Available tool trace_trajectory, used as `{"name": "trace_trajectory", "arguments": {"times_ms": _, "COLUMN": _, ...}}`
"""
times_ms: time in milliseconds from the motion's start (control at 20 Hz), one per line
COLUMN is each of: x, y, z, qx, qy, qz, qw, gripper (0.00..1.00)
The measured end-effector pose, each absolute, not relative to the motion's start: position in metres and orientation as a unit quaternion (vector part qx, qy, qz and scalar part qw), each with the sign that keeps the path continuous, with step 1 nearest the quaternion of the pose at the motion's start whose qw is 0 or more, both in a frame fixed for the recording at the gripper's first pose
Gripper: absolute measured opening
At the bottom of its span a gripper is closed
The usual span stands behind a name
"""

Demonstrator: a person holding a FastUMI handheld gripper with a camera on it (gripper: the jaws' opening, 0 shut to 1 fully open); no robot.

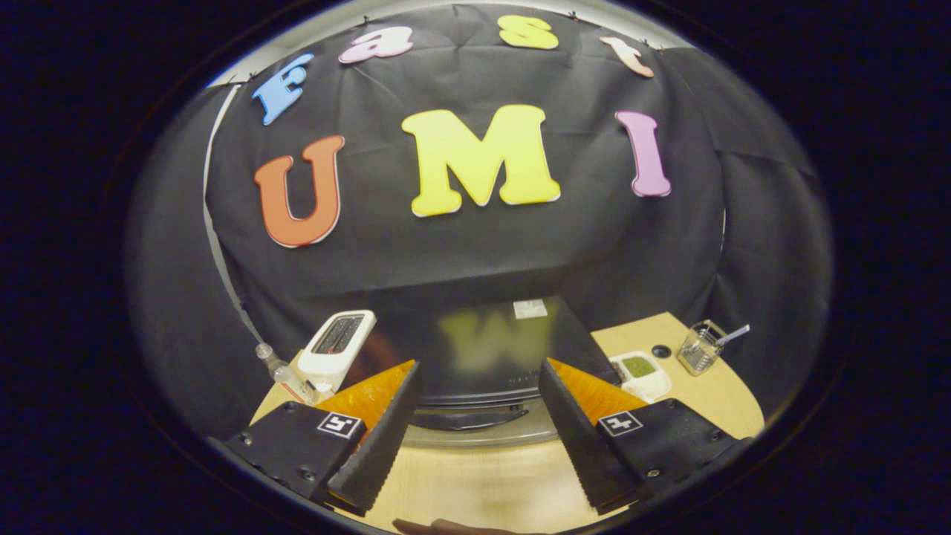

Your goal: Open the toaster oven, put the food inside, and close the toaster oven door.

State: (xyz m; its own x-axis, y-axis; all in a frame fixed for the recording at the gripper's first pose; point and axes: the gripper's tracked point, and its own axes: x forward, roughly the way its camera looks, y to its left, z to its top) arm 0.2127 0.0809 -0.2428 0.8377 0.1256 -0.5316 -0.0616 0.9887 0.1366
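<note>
A black toaster oven [483, 342] with a glossy top stands on the wooden table [475, 483], just ahead of my fingers and between them. Its door looks closed, and the dark handle [472, 422] runs across the front, above a metal lower edge. My gripper [479, 368] hovers over the oven's front, open, with nothing between its fingers. The food, a white tray holding something green [640, 371], lies on the table right of the oven, just beyond the right finger.
A white pop-up toaster [338, 345] stands left of the oven, with a clear plastic bottle [278, 368] beside it. A glass cup with a utensil in it [702, 348] sits at the table's far right, near a small black round cap [661, 351]. Part of a hand [446, 527] shows at the near table edge.
</note>
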Motion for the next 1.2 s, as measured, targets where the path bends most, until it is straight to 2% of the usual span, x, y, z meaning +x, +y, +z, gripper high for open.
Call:
{"name": "trace_trajectory", "arguments": {"times_ms": 400, "x": 0.227, "y": 0.115, "z": -0.295, "qx": 0.023, "qy": 0.317, "qz": 0.073, "qw": 0.945, "gripper": 1.00}}
{"name": "trace_trajectory", "arguments": {"times_ms": 550, "x": 0.225, "y": 0.110, "z": -0.298, "qx": -0.016, "qy": 0.302, "qz": 0.059, "qw": 0.951, "gripper": 1.00}}
{"name": "trace_trajectory", "arguments": {"times_ms": 1200, "x": 0.153, "y": 0.104, "z": -0.316, "qx": -0.006, "qy": 0.292, "qz": 0.045, "qw": 0.955, "gripper": 1.00}}
